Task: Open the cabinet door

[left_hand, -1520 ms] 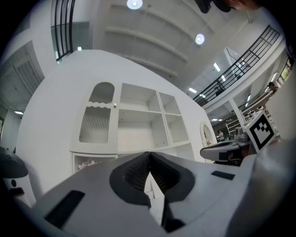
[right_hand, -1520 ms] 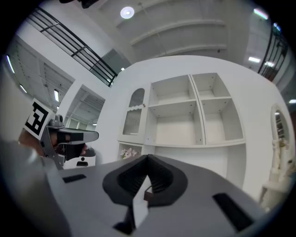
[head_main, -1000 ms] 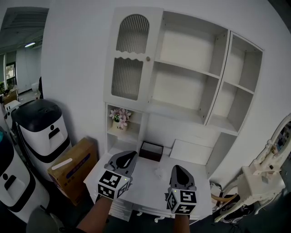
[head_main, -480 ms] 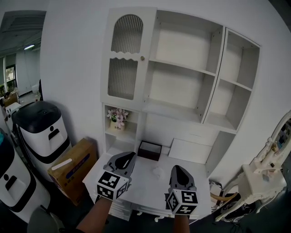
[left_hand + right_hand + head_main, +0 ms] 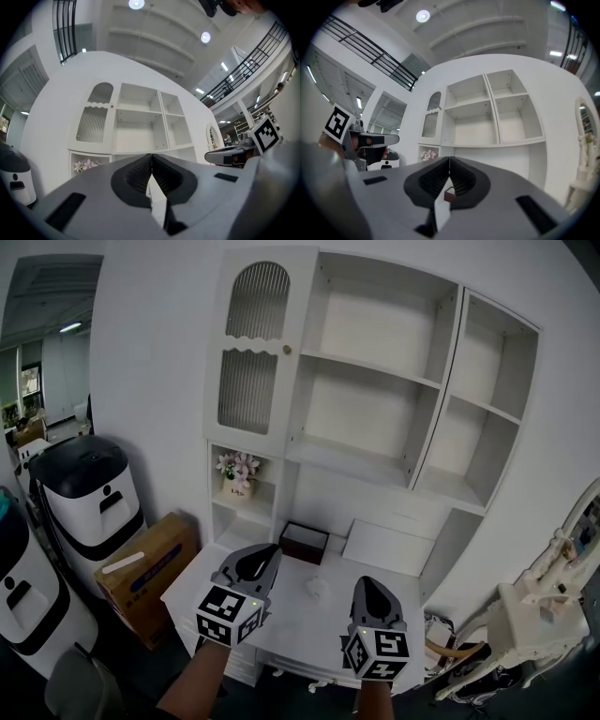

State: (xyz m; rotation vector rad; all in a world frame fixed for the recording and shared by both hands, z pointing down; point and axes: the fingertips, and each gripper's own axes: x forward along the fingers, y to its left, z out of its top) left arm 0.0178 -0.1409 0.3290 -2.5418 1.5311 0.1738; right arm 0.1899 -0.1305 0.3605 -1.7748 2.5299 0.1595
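Note:
The white cabinet door (image 5: 251,348), with arched ribbed glass and a small knob (image 5: 288,350), stands closed at the upper left of the shelf unit. Both grippers hover over the white desk (image 5: 202,582), well short of the door. My left gripper (image 5: 270,552) is shut with nothing in it. Its own view shows the pads meeting at the left gripper (image 5: 151,157), with the door (image 5: 93,121) ahead on the left. My right gripper (image 5: 365,585) is also shut and empty; in its own view the right gripper (image 5: 449,161) has the door (image 5: 431,117) far ahead.
Open shelves (image 5: 370,399) fill the rest of the unit. A flower pot (image 5: 235,472) sits in a niche below the door. A dark box (image 5: 305,542) lies on the desk. A cardboard box (image 5: 141,573) and white-and-black machines (image 5: 84,488) stand at the left, white furniture (image 5: 553,596) at the right.
The cabinet has drifted a little left in the head view. Both grippers stay shut and side by side, advancing slightly over the desk.

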